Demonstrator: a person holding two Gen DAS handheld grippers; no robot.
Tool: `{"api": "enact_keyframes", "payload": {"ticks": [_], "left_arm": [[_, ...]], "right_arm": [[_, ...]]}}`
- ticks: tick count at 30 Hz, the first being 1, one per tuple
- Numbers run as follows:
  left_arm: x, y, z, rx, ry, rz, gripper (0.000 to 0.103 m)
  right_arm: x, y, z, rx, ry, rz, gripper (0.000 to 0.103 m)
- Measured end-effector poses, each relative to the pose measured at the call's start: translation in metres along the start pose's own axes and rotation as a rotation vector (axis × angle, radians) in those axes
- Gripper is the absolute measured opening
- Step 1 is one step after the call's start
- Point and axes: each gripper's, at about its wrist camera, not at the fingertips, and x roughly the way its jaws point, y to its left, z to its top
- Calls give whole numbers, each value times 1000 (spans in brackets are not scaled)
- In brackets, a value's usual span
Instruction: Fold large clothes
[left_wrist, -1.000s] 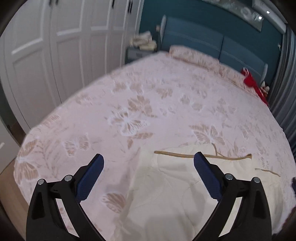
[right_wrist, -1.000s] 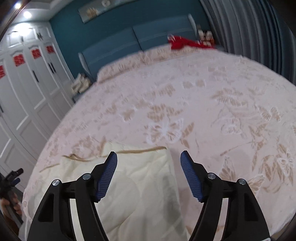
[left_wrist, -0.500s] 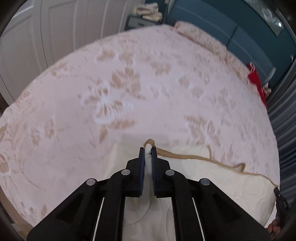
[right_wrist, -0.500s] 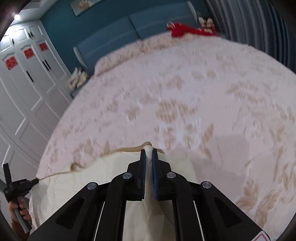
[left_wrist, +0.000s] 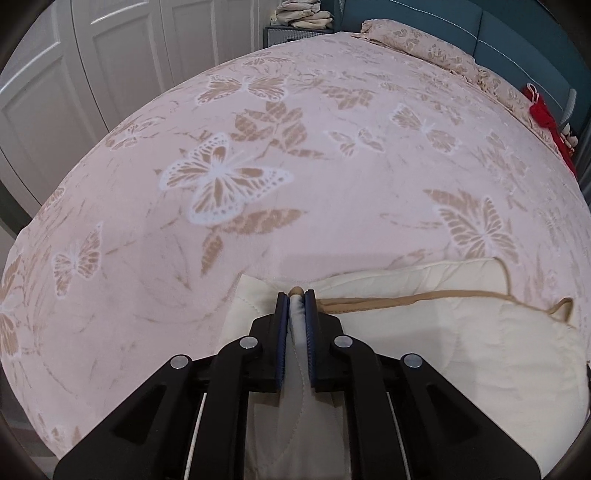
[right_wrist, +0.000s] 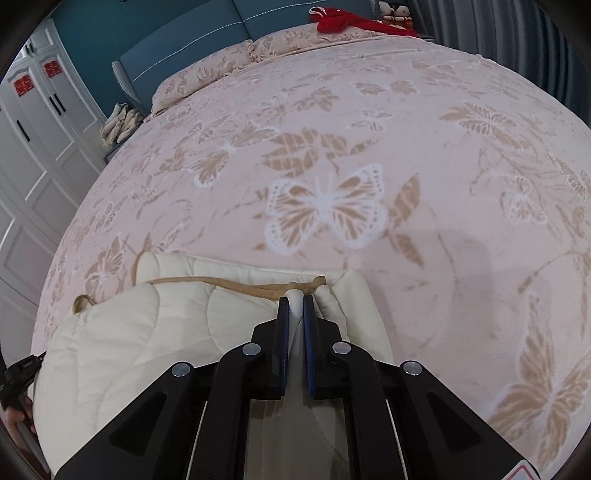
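Note:
A cream quilted garment (left_wrist: 461, 332) with tan edging (left_wrist: 424, 297) lies at the near edge of the bed; it also shows in the right wrist view (right_wrist: 147, 332). My left gripper (left_wrist: 295, 295) is shut on the garment's left corner, the cloth pinched between its blue pads. My right gripper (right_wrist: 295, 297) is shut on the garment's right corner. Both held corners are raised off the bed, and the cloth sags between them. The near part of the garment is hidden under the grippers.
The bed (left_wrist: 332, 166) has a pink cover with butterfly prints. White wardrobe doors (left_wrist: 92, 74) stand on the left. A blue headboard (right_wrist: 221, 37), a red cloth (right_wrist: 343, 22) and a stack of folded cloths (left_wrist: 303, 14) are at the far end.
Both grippers were open over the garment a second ago. They shut on its two far corners and now have lifted them, bunching the cloth.

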Motion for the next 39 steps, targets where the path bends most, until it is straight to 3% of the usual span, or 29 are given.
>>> {"api": "enact_keyframes", "payload": {"ticks": [5,8,10,12,14,17,20,23,29,39], "left_arm": [[6,-9,-6,37,-37,56,11],[3,-7,-5,26,-43,44,13],[-6,-3,0,17,-42,36,21],[-33,-1,5,8,-86,70,56],[-78,-5,10,0,-195,41,63],[-109,-35,15,53,-243,-6,65],[-99,-89,9,152,-174,-83,65],[-65,-128,-7,236,-97,-65,64],[-21,-142,-32,256,-27,-31,63],[-4,-148,-44,285,-74,32,65]], "right_arm": [[7,2,-5,-19,-22,-15,6],[5,-2,-3,1,-25,20,8],[-4,-4,3,20,-17,26,12],[-35,2,10,32,-75,3,37],[-65,15,13,8,-157,13,43],[-78,57,15,-67,-152,100,43],[-60,108,7,-165,-72,170,40],[-31,147,-6,-260,12,171,38],[14,146,-25,-251,116,131,33],[32,151,-41,-303,98,76,34]]}}
